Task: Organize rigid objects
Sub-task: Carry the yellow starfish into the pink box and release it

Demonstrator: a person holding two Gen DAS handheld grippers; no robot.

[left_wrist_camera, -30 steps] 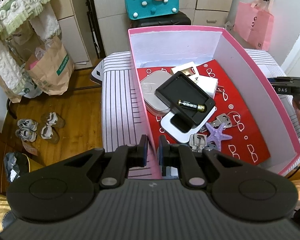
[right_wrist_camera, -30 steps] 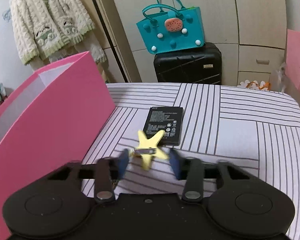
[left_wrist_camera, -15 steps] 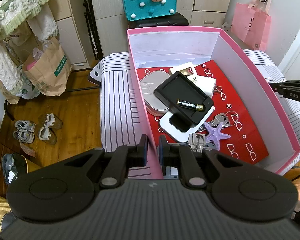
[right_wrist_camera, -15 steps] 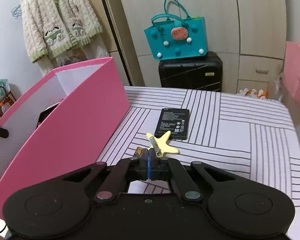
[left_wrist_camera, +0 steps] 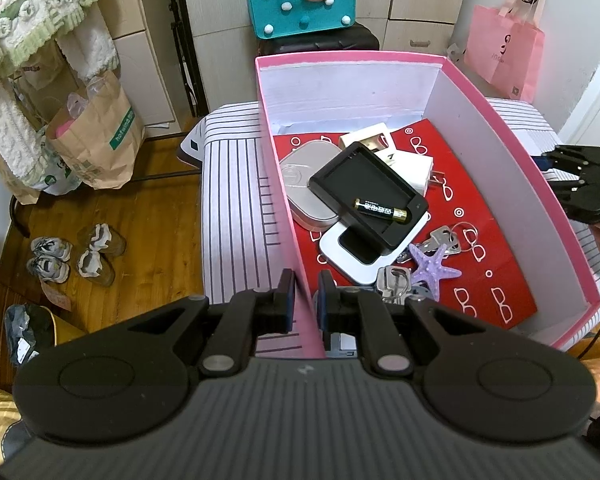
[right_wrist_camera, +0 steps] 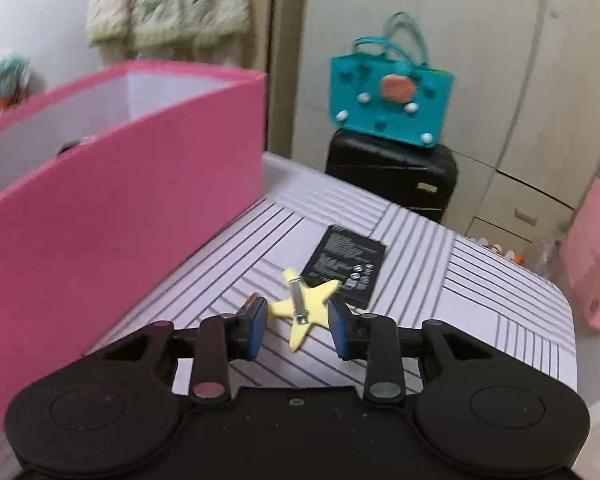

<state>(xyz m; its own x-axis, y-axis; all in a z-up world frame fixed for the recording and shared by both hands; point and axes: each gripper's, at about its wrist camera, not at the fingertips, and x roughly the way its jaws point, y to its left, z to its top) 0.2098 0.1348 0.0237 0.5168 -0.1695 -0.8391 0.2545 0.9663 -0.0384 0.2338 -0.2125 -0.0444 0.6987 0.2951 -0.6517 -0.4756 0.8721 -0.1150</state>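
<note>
The right gripper [right_wrist_camera: 298, 330], shut half a second ago, now stands with its jaws apart around the yellow star [right_wrist_camera: 305, 308], nearer the flat black battery [right_wrist_camera: 346, 266].

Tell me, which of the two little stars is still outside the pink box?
The yellow star, lying on the striped cloth between the right tool's open fingers. The purple star already sits inside the pink box, beside the keys.

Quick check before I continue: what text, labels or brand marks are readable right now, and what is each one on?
Brown paper bag: green vertical print, too small to read.
AA battery: gold lettering, too small.
Flat black battery: white spec print, blurred.
Pink shopping bag: dark logo, unreadable.
Box's red liner: white eyeglass symbols only, no words.
</note>
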